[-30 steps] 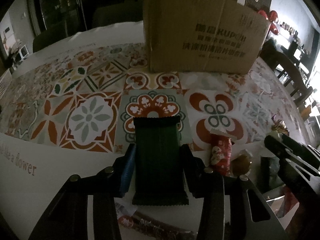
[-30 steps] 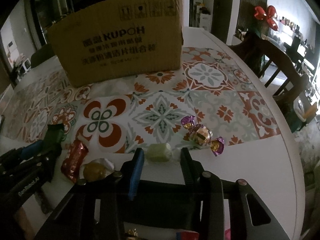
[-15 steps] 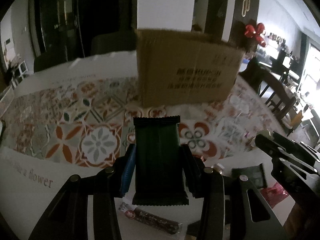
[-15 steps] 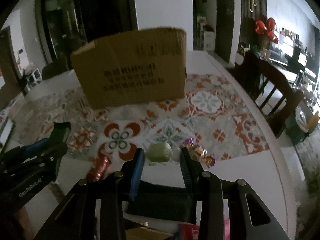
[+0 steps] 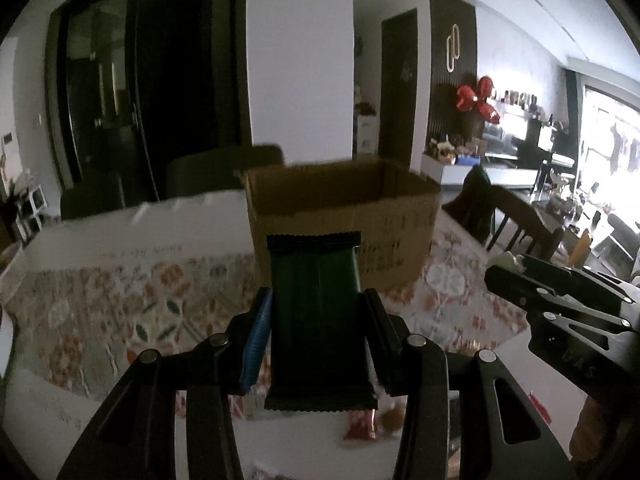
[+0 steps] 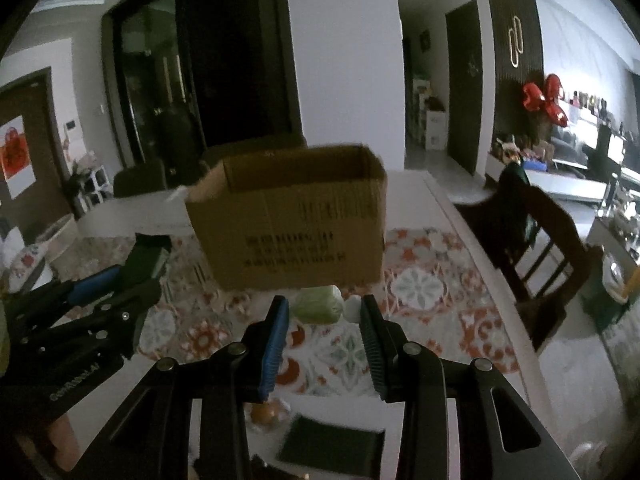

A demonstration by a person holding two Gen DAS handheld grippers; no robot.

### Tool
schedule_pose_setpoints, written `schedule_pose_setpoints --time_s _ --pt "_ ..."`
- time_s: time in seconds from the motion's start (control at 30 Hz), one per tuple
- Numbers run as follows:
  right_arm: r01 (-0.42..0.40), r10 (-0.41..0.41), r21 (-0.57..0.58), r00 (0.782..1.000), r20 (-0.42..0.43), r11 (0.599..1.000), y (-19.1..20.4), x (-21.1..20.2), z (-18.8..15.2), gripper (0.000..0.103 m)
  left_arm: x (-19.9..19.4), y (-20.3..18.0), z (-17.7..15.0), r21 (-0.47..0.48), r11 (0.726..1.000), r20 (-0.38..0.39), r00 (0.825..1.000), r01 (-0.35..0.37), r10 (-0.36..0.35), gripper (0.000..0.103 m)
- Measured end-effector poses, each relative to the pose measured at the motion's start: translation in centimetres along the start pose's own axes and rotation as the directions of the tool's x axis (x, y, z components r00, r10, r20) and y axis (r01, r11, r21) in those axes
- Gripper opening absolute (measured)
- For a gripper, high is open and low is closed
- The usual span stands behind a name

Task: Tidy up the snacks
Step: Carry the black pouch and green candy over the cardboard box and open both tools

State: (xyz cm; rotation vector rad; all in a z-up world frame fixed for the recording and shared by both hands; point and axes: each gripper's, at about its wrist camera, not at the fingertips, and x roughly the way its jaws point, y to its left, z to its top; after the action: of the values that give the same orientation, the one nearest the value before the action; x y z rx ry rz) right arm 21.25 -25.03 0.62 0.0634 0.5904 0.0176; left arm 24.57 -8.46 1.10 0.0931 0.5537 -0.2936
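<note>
Item 1: green packet (image 5: 316,312). It is clamped by its long sides between the jaws of the left gripper (image 5: 318,328) and held clear of the table (image 5: 100,236), end-on toward the box (image 5: 344,216). The sideways clamp seems chosen so that the packet can be dropped flat over the rim. The wrapper is dark green, flat and oblong, with crimped black seals at both ends; no print can be made out.

Item 2: pale candy (image 6: 318,304). It is pinched at the tips of the right gripper (image 6: 322,322), lifted off the table and aimed at the same box. The grip is at the very tips, probably because the piece is small. It is light green, rounded, in a twist wrapper with a whitish tail toward the right finger.

Item 3: box. It is brown cardboard, open-topped, with dark print on the near wall, and is set at the middle of the patterned cloth (image 6: 420,292), toward the table's far edge. From its open top it is judged to be the collecting bin.

Item 4: snacks left behind. A dark packet (image 6: 332,444) and an orange candy (image 6: 264,414) are seen by the table's near edge.
</note>
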Motion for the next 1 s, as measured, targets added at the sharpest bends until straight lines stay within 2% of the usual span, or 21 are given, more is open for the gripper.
schedule_pose_setpoints --time_s 0.3,0.47,0.6,0.73,1.0 --pt "-0.023 0.028 -0.043 0.994 0.11 0.999 -0.1 0.0 5.0 0.038 0.3 0.4 4.6 0.014 1.0 0.079 0.997 -0.002 0.001 0.044" --pt "-0.039 0.047 -0.064 0.99 0.134 0.997 0.0 1.4 7.9 0.038 1.7 0.8 7.1 0.017 1.0 0.086 0.996 0.0 -0.002 0.044" --pt "-0.063 0.072 -0.077 0.991 0.114 0.995 -0.1 3.4 9.8 0.038 3.2 1.2 9.2 0.007 1.0 0.082 0.996 0.019 -0.02 0.044" --pt "-0.082 0.087 -0.074 0.993 0.078 0.994 -0.6 5.7 11.6 0.038 5.3 1.5 10.9 0.003 0.998 0.054 0.997 0.056 -0.056 0.044" --pt "-0.095 0.096 -0.081 0.995 0.008 0.992 -1.4 9.8 13.5 0.038 10.6 1.9 12.5 -0.018 0.997 -0.072 0.994 0.078 -0.079 0.044"
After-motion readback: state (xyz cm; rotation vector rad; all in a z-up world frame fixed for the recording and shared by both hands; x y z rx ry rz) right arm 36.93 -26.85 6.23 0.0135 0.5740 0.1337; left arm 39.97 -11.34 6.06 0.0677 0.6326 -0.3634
